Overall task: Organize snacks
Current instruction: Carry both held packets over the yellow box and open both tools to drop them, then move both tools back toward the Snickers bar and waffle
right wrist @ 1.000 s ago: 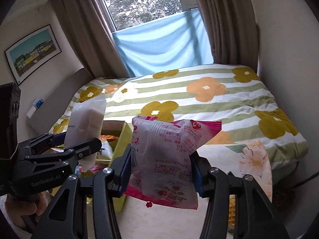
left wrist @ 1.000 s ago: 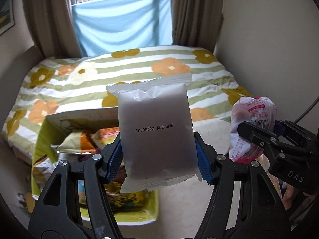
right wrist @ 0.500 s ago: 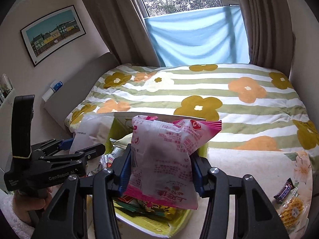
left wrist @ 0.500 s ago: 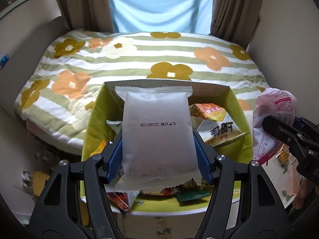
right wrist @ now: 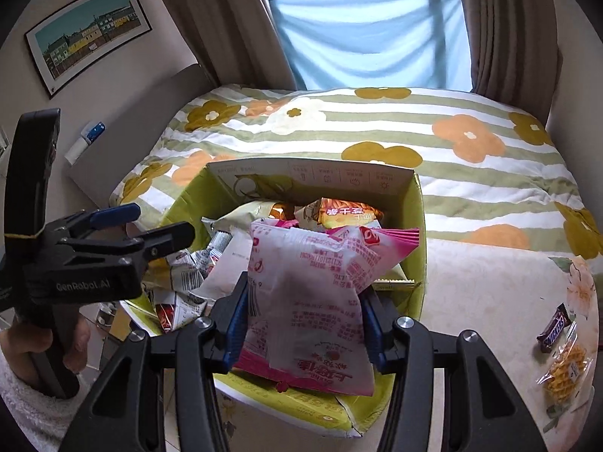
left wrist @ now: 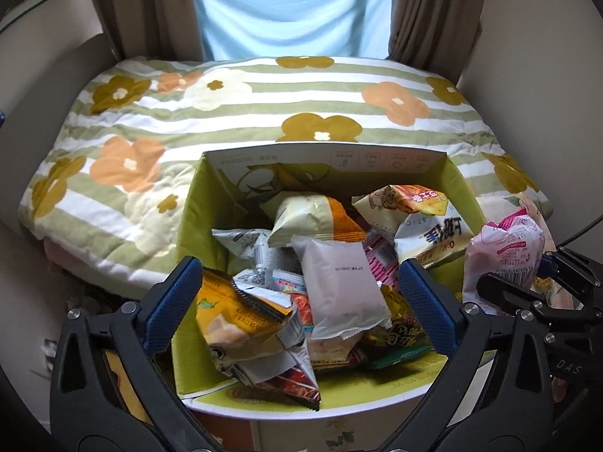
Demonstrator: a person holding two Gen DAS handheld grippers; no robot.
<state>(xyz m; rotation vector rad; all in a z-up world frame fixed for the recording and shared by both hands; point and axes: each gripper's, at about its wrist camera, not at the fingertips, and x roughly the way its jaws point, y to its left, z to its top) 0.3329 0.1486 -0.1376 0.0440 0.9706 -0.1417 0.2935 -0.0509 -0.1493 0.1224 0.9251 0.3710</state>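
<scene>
Left hand-held gripper [left wrist: 297, 301]: jaws have just been opening and stand apart, the white packet [left wrist: 341, 289] lying free on the heap in the box [left wrist: 324, 158]. Right hand-held gripper [right wrist: 303, 324] is clamped on the pink packet [right wrist: 312, 290], crinkled, over the box; advise releasing low, centrally. Bed [left wrist: 264, 90] behind.

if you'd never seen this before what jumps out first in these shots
The green cardboard box at the foot of the flowered bed, heaped with snack packets, draws the eye first. The plain white packet lies on top of the heap between the left tool's just-opened jaws, free of its pads. The right tool grips a pink-and-white packet over the box's near edge.
</scene>
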